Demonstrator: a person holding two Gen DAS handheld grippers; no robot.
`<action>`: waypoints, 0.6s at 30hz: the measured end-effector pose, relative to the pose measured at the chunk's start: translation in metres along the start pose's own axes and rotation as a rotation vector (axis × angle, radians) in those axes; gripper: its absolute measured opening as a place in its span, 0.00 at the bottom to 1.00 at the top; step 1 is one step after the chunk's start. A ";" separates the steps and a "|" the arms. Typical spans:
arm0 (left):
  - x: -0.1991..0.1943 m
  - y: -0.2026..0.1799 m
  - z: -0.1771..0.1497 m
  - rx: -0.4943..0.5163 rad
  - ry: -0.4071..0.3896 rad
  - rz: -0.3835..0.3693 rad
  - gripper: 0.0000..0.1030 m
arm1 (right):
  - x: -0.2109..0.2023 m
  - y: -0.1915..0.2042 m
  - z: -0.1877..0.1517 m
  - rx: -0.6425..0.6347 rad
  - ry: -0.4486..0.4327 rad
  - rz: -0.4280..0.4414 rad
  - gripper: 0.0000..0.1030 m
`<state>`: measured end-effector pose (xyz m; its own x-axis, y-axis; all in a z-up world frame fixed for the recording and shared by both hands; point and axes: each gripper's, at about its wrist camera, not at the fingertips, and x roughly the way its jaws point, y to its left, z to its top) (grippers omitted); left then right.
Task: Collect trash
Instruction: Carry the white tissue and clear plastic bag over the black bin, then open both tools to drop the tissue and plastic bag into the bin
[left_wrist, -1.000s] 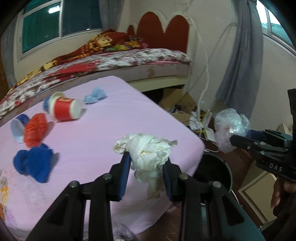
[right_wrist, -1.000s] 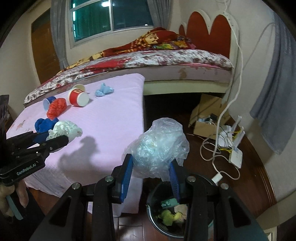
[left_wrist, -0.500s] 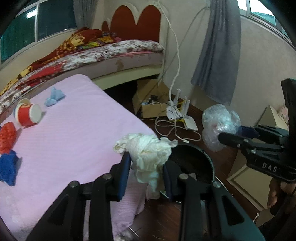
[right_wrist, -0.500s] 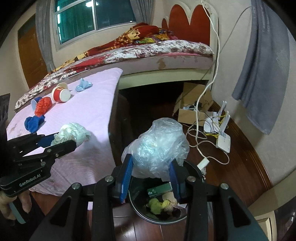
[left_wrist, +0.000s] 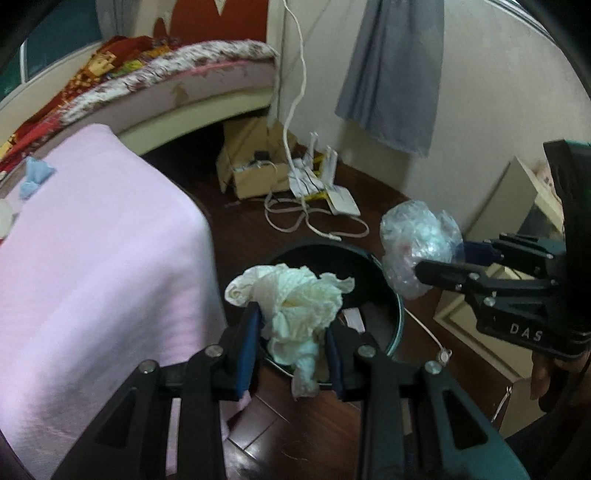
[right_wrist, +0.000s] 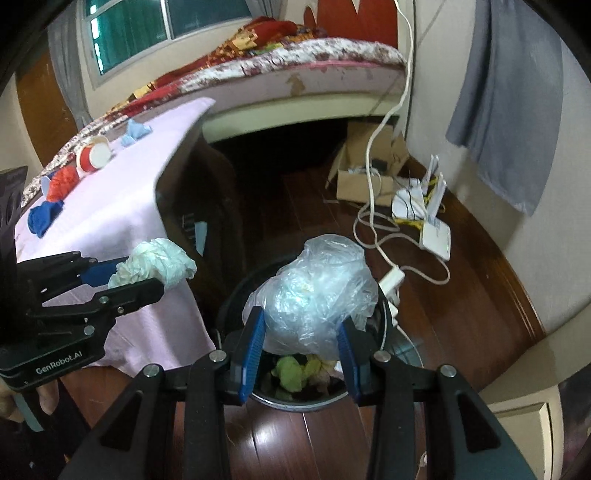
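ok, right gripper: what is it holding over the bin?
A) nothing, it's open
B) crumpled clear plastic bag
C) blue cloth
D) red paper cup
B: the right gripper is shut on a crumpled clear plastic bag above the trash bin; the cup and blue items are on the pink-covered table.

Pretty clearly a bedroom in someone's home — there's a bed (right_wrist: 295, 70) with a patterned blanket (right_wrist: 258, 37) and a red headboard (right_wrist: 369, 18) along the far wall, a window (right_wrist: 147, 26) behind it, and a grey curtain (right_wrist: 509, 103) on the right. Dark wood floor (right_wrist: 461, 295) too, with a cardboard box (right_wrist: 365, 162), a white router (right_wrist: 436, 236) and loose cable (right_wrist: 388, 110) in the corner — lived-in stuff.
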<state>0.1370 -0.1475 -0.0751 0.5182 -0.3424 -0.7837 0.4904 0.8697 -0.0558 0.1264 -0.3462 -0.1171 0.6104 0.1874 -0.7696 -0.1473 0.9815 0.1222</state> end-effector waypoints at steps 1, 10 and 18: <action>0.004 -0.002 -0.001 0.004 0.009 -0.006 0.34 | 0.004 -0.003 -0.003 0.001 0.011 -0.003 0.39; 0.049 -0.007 -0.008 0.013 0.102 -0.043 0.34 | 0.044 -0.016 -0.028 -0.019 0.117 0.025 0.39; 0.093 -0.010 -0.018 0.030 0.211 -0.068 0.38 | 0.091 -0.010 -0.042 -0.098 0.210 0.071 0.40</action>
<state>0.1672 -0.1817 -0.1584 0.3264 -0.3149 -0.8912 0.5415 0.8351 -0.0968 0.1504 -0.3406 -0.2145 0.4221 0.2331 -0.8761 -0.2650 0.9559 0.1267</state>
